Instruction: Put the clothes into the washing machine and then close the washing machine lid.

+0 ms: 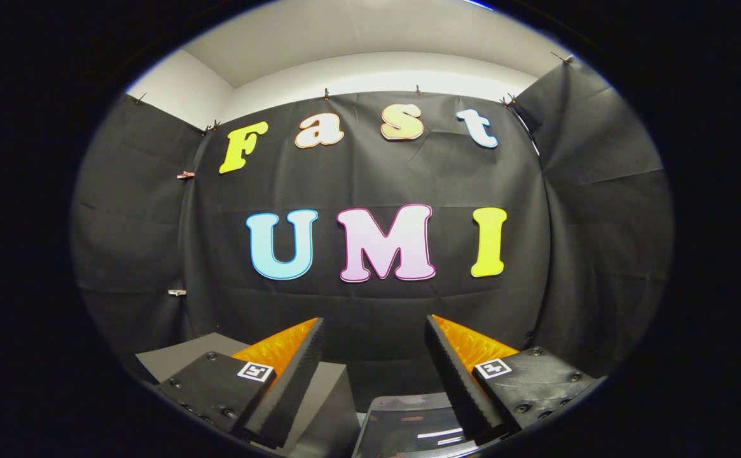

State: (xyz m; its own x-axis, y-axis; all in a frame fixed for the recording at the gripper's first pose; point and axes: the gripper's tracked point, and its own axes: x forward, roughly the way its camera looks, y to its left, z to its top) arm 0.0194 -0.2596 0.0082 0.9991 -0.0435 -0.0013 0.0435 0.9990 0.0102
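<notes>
my gripper [373, 356] is open and empty, washer lid [411, 426] at six o'clock; reaching blind, i could miss the clothes.

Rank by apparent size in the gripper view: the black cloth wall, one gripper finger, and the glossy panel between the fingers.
1. black cloth wall
2. gripper finger, enlarged by nearness
3. glossy panel, partly hidden

The gripper is open.
</notes>
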